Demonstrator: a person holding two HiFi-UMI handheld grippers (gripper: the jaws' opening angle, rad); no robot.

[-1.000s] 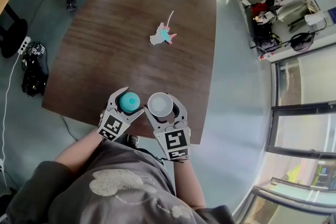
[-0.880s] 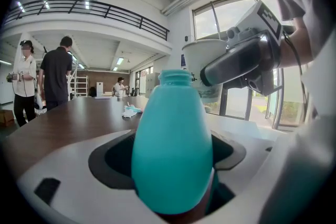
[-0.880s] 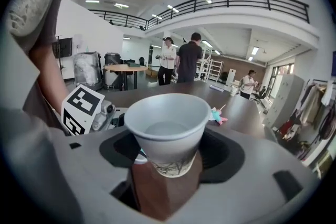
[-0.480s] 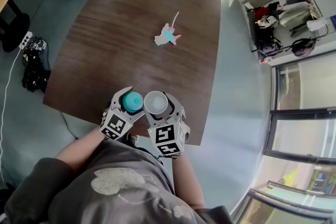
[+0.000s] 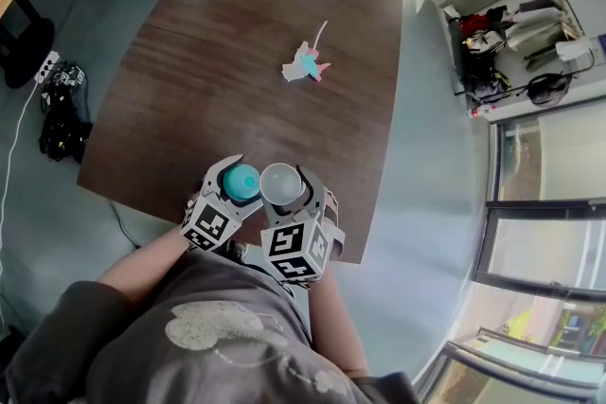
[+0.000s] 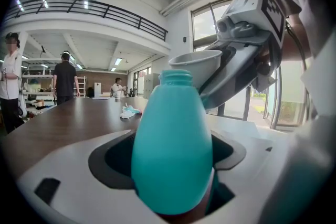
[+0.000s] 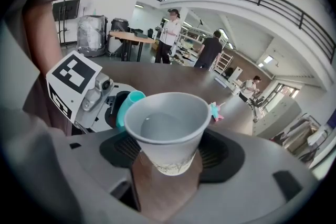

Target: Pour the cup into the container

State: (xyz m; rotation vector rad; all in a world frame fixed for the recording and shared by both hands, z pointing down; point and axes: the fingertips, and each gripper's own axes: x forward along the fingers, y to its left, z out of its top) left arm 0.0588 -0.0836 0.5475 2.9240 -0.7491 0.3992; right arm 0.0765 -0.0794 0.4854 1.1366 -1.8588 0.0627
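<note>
Gripping a teal plastic bottle (image 6: 172, 149) round its fat belly, the left gripper (image 5: 239, 177) has both jaws pressed on it, and the bottle stands upright with its narrow neck uncapped. That's the container, sitting at the 6 o'clock edge of the dark wooden table (image 5: 237, 43), right in front of the person.

Over to the right: the right gripper (image 5: 284, 180) is clamped on a white paper cup (image 7: 168, 131), jaws hugging the lower half, and there's clear liquid (image 7: 157, 126) showing inside. The cup sits at 3 o'clock of the bottle, just beside it. From the left gripper view its lip hangs at about 1 o'clock of the bottle's mouth, and it's already leaning that way.

So I'd call this the line-up before the pour, with nothing running yet. Next, the cup's lip needs to come squarely over that small opening, then a slow roll toward 9 o'clock. It's a narrow mouth, so a hasty tip would likely spill down the side.
</note>
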